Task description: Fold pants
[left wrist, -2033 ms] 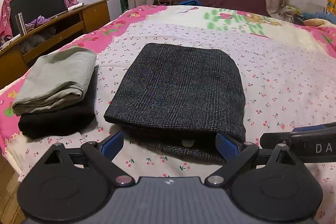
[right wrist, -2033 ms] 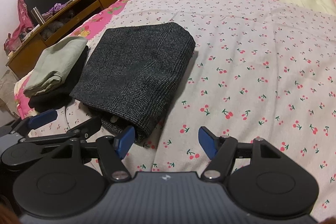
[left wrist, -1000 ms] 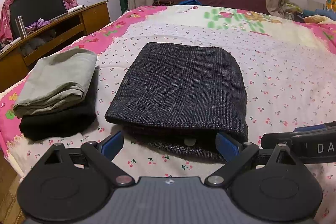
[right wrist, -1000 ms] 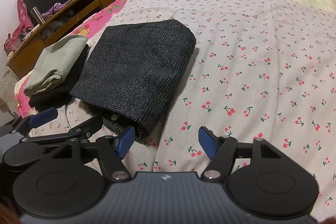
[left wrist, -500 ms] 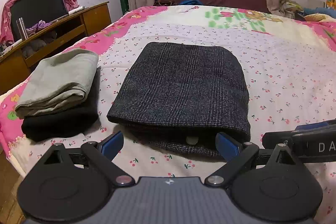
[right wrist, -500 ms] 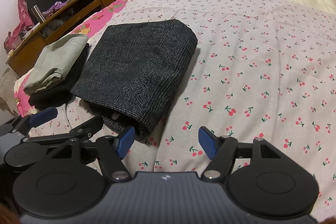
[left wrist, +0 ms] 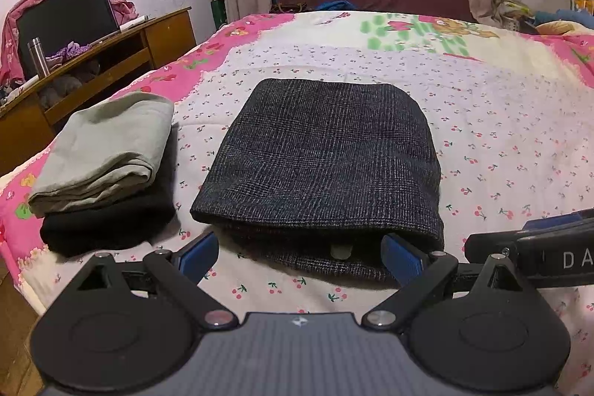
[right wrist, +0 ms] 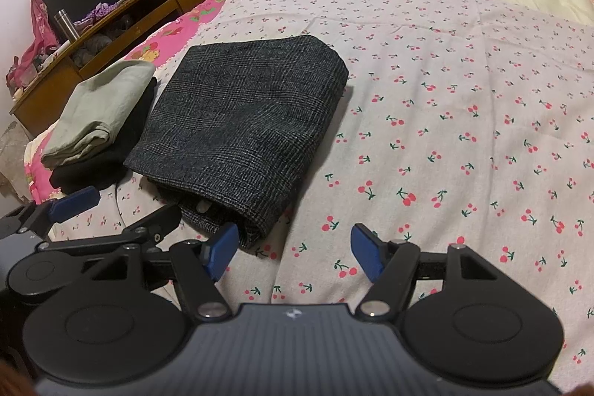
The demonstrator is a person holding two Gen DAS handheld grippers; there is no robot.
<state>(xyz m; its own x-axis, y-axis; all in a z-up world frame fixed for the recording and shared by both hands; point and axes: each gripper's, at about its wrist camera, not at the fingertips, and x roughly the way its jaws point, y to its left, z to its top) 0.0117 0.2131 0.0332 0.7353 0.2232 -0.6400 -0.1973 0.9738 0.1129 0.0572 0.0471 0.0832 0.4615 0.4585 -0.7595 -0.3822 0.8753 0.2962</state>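
Left wrist view: folded grey plaid pants (left wrist: 319, 158) at 12 o'clock on bedsheet (left wrist: 501, 143), left gripper (left wrist: 300, 257) wide, empty. Right gripper (right wrist: 293, 249) wide, empty, pants at 10 o'clock. Risk: a jaw snagging the loose near hem would likely undo the fold.

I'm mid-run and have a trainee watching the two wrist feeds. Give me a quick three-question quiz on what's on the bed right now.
1. True or false: the dark checked pants lie folded into a compact rectangle on the cherry-print sheet.
2. What lies on top in the stack beside the pants: (a) a grey-green garment, (b) a black garment, (c) a red towel?
3. Is the left gripper or the right gripper holding any cloth?

Key
1. True.
2. (a); the grey-green garment rests on the black garment.
3. Neither; both stand open and empty, near the pants' closest edge.
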